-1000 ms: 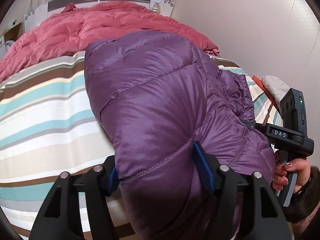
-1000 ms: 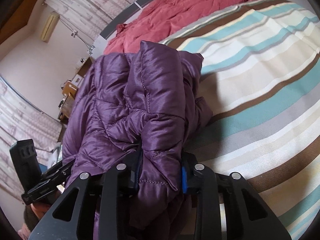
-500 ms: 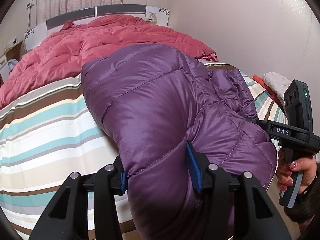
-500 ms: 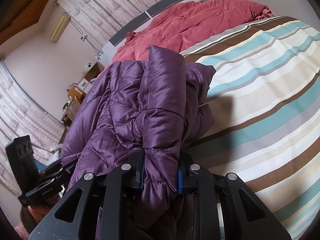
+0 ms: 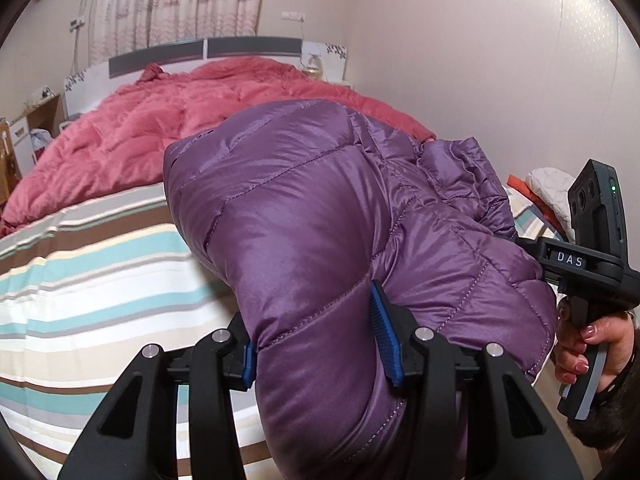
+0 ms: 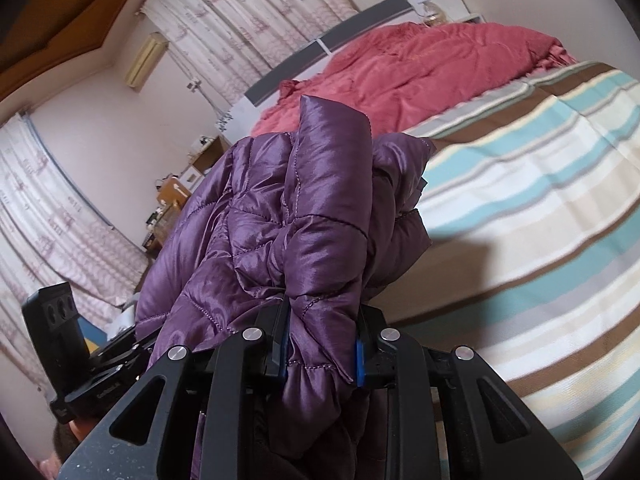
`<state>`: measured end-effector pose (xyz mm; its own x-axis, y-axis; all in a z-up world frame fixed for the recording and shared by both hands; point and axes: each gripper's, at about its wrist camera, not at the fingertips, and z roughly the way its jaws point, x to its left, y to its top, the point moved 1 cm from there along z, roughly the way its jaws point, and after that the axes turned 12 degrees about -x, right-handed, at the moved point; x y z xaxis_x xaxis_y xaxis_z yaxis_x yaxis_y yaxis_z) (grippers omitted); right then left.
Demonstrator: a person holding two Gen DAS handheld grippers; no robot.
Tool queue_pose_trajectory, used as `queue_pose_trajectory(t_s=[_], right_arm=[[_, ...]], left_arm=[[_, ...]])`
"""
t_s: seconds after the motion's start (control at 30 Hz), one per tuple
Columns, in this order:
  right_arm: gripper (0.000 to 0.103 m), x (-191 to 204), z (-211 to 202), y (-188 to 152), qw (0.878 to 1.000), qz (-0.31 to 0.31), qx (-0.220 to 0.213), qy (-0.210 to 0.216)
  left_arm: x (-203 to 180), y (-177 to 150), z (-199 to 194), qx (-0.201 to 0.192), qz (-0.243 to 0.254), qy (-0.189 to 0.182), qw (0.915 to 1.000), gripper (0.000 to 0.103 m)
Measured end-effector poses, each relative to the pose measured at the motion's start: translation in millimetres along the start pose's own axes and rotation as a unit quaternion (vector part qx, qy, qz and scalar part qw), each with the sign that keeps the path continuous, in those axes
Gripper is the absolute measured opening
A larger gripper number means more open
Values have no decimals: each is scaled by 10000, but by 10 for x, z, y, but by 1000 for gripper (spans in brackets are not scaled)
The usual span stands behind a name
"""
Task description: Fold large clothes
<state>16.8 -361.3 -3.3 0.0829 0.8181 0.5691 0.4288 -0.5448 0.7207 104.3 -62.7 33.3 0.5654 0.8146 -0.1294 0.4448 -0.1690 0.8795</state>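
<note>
jacket hem cut off, bed partly hidden

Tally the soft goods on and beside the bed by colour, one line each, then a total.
Purple: 1, the puffer jacket, clamped by the left tool and the right tool.
Pink-red: 1, the comforter.
Striped: 1, the bedspread.
White: 1, the quilted item.
Total: 4

Bunched purple quilted jacket, lifted

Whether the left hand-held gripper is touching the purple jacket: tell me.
Touching. The left wrist view shows the left hand-held gripper with its blue pads pressed into the purple jacket, fabric bulging between them.
</note>
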Motion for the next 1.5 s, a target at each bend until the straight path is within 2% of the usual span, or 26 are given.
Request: queue_pose_trajectory(t_s=[0.2,0.5,0.67,0.83,1.0,1.1,1.2,1.37,1.47,1.5], right_arm=[[23,382,266,40,9992,-208,42,341],[23,998,935,-122,9935,-554,446,884],[23,1279,1302,-264,9890,-719,659,1111],[23,1499,1661,-359,9855,-967,734,1184],[23,1543,2060,-460,9866,-996,840,987],[25,1514,2237,-580,9863,-1186,966,617],[31,1472,2340,-677,9831,-1417,1128,258],[33,1435,2364,-759,9819,-1465,1202,88],[45,1459,2282,-748,9833,-1428,1126,-65],[45,1474,2233,-742,9834,-1459,1077,-107]], left_arm=[[355,57,-234,-262,-90,381,9989,46],[1167,-31,-523,-416,-464,1171,9912,46],[1593,-124,-576,-427,-644,1529,9852,46],[1995,-199,-452,-417,-852,1788,9793,46],[2297,-361,-238,-292,-913,1947,9762,47],[2491,-531,-34,-43,-953,1994,9753,51],[2600,-694,12,-59,-1118,1918,9750,56],[2554,-725,46,-40,-1050,1976,9746,59],[2458,-711,-37,-8,-1047,2017,9738,61],[2436,-710,-69,-9,-1033,2043,9735,63]])
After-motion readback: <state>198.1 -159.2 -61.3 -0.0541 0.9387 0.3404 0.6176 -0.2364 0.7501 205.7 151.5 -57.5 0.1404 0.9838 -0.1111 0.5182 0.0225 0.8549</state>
